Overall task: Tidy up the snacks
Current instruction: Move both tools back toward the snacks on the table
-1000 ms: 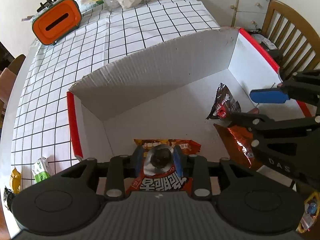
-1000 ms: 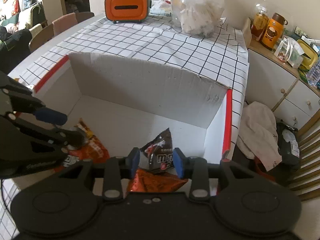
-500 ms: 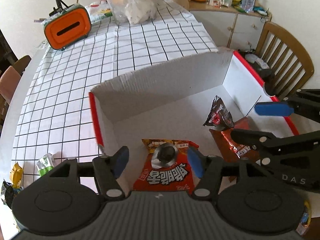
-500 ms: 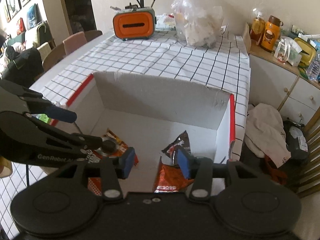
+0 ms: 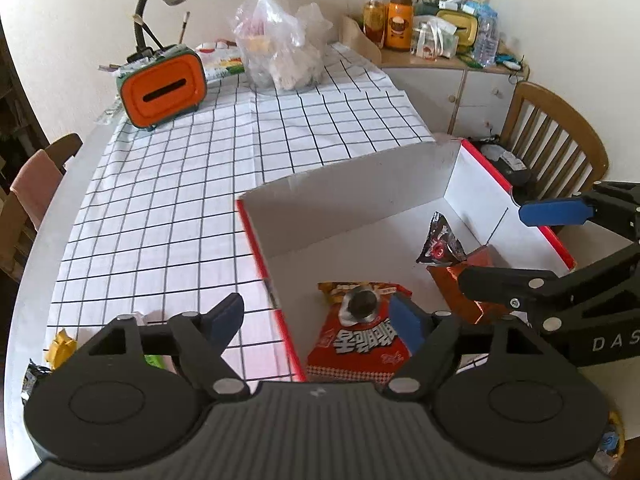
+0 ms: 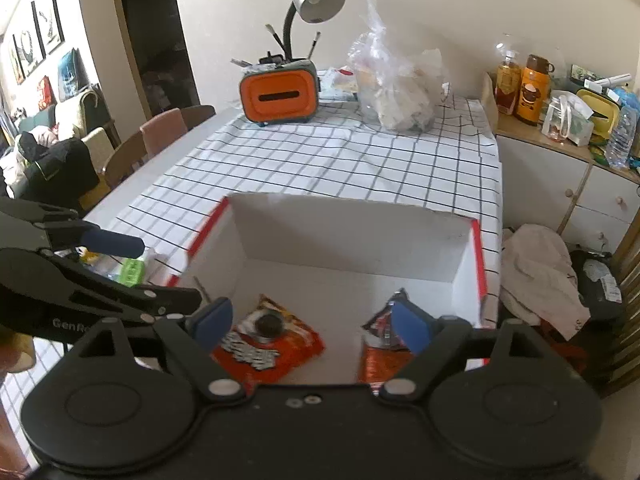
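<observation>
A white cardboard box with red rims (image 5: 352,196) (image 6: 352,236) stands on the checked tablecloth. Inside lie a red snack bag with Korean lettering (image 5: 360,340) (image 6: 268,344), a dark M&M's packet (image 5: 440,240) (image 6: 384,320) and an orange foil packet (image 5: 460,288) (image 6: 380,364). My left gripper (image 5: 316,320) is open and empty, raised over the box's left rim. My right gripper (image 6: 312,324) is open and empty above the box's near side. More snacks lie outside the box to the left: a green packet (image 6: 132,270) and a yellow one (image 5: 60,346).
An orange tissue holder (image 5: 164,84) (image 6: 280,96), a desk lamp (image 6: 312,4) and a clear plastic bag (image 5: 280,48) (image 6: 400,88) stand at the table's far end. A wooden chair (image 5: 556,136) and a cabinet with bottles (image 6: 560,160) are on the right.
My left gripper opened and let go of the red snack bag, which now lies in the box. Both grippers rose and drew back from the box; the right one opened wider.
</observation>
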{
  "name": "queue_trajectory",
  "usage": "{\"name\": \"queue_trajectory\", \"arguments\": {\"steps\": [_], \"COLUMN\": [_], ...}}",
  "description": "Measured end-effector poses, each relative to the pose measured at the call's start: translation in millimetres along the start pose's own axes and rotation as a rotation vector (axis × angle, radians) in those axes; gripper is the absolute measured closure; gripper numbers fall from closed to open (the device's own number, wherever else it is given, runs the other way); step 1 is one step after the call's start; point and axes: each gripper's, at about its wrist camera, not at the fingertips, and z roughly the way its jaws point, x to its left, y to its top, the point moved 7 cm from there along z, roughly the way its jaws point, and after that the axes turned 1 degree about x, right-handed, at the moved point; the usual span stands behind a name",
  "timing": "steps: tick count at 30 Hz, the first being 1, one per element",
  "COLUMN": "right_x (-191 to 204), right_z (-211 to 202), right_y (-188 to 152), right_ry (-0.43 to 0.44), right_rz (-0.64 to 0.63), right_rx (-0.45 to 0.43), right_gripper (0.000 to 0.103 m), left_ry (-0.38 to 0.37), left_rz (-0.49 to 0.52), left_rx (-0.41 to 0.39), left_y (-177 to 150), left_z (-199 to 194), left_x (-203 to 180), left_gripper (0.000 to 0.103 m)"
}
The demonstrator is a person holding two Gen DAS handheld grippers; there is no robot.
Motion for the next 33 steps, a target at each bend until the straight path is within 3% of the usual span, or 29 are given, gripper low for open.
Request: {"name": "queue_trajectory", "arguments": {"steps": [4,10,18,24,33], "right_x": [18,47,97,130,182], "right_z": [-4,-7,5,21,55], "right_y": [2,2,-1,-4,-5], "right_ry": [0.006,0.042,0.079,0.099,0.127], "right_rz": [0.017,0.056,0.067,0.057,0.012], "right_rx": [-0.014,-0.031,-0.021,0.006,0.052], "right_gripper": [0.005,0.001,0.0,0.0,0.001], "left_ry": [0.002,0.01,0.092,0.076,0.037], "left_rz": [0.014,0.026,0.113,0.098,-0.03], "left_rx": [-0.03,-0.08,-0.159,-0.135,-0.068], "left_y": [-9,-26,-61,-91,-136], "left_z": [-13,-34,-59,-66,-63], "left_x": [12,39,79,112,173], "left_gripper": [0.02,0.017,0.016,0.016,0.016]}}
